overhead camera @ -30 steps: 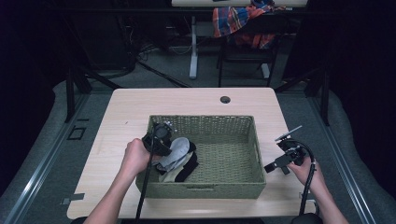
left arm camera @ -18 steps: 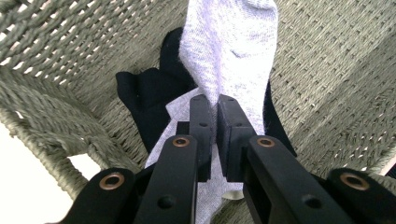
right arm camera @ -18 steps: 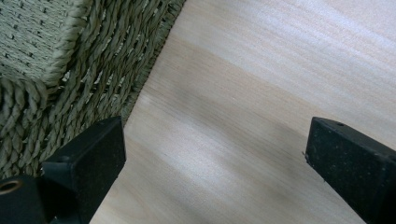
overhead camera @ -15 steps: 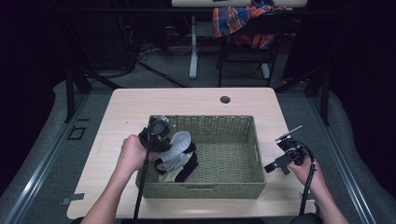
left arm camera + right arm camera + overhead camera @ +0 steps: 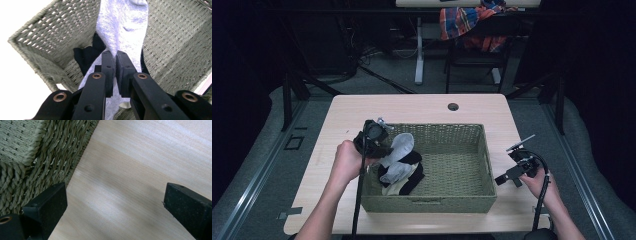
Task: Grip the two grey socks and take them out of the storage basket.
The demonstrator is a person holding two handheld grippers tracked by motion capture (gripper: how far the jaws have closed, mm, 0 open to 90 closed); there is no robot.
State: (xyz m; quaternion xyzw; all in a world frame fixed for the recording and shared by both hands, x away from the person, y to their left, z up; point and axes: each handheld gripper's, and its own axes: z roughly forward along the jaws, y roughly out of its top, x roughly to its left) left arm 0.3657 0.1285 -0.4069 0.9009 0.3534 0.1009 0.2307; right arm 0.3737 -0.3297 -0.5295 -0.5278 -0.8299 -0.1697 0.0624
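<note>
Left claw [image 5: 113,53]: clenched on white sock [image 5: 123,23], lifted above dark socks [image 5: 409,175] inside woven basket [image 5: 462,202]. Right claw [image 5: 115,202]: released, over bare surface [image 5: 140,157], basket wall just beside.

Woven wicker basket [image 5: 472,165]; knit cloth sock [image 5: 122,27]; smooth pale wood table [image 5: 140,170].

Dim, dark surroundings frame the lit table [image 5: 422,107], which blows out white in the left gripper view.
</note>
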